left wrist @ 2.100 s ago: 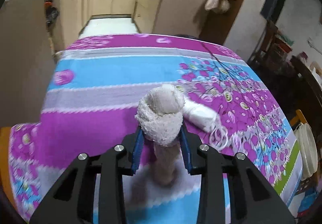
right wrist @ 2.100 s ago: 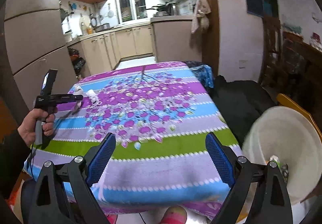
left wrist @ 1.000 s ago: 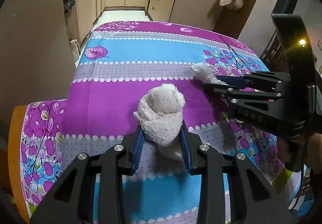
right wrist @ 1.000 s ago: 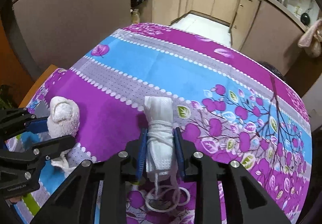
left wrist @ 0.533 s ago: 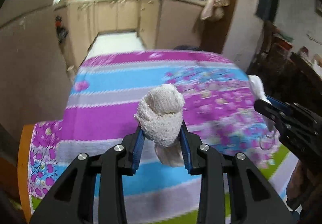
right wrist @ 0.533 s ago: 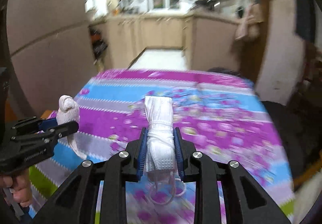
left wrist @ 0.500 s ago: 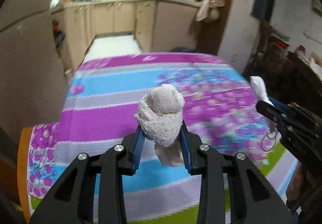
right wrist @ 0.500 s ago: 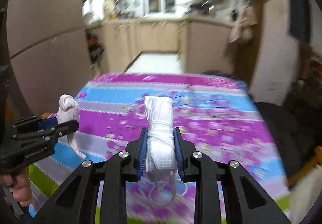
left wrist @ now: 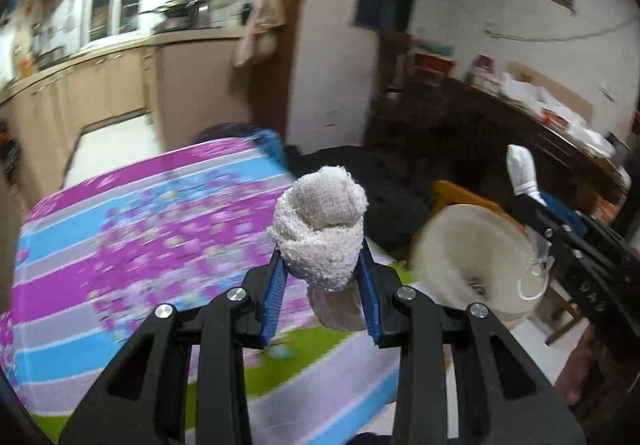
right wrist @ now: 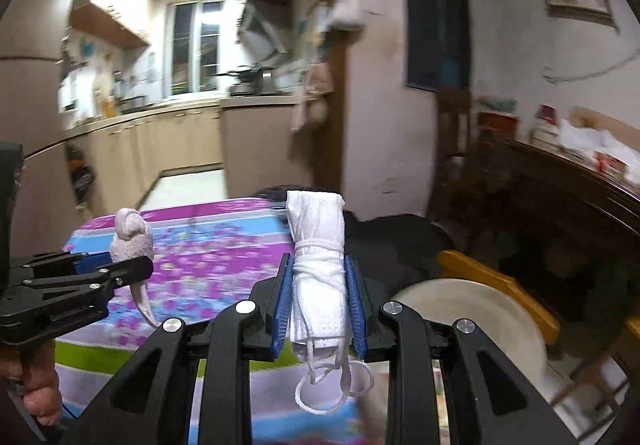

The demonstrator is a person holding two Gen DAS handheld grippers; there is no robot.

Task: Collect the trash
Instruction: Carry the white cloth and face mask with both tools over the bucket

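Note:
My left gripper (left wrist: 320,269) is shut on a rolled-up off-white sock (left wrist: 320,225), held in the air over the table's right side. The right wrist view shows that sock (right wrist: 132,233) at the left. My right gripper (right wrist: 318,289) is shut on a rolled white face mask (right wrist: 318,257) bound by its ear loops, which dangle below. In the left wrist view the mask (left wrist: 520,169) pokes up at the right, above a cream round bin (left wrist: 476,257) beside the table. The bin (right wrist: 472,313) lies just right of my right gripper.
A table with a purple, blue and green flowered cloth (left wrist: 140,245) fills the left. The bin rests on an orange-yellow chair (left wrist: 456,195). A dark sideboard (right wrist: 560,205) with clutter runs along the right wall. Kitchen cabinets (right wrist: 160,145) stand behind. A hand (right wrist: 40,389) grips the left tool.
Both grippers have swung right and risen from over the table toward the cream bin, each carrying its item. The bin has come into both views. The grips are unchanged.

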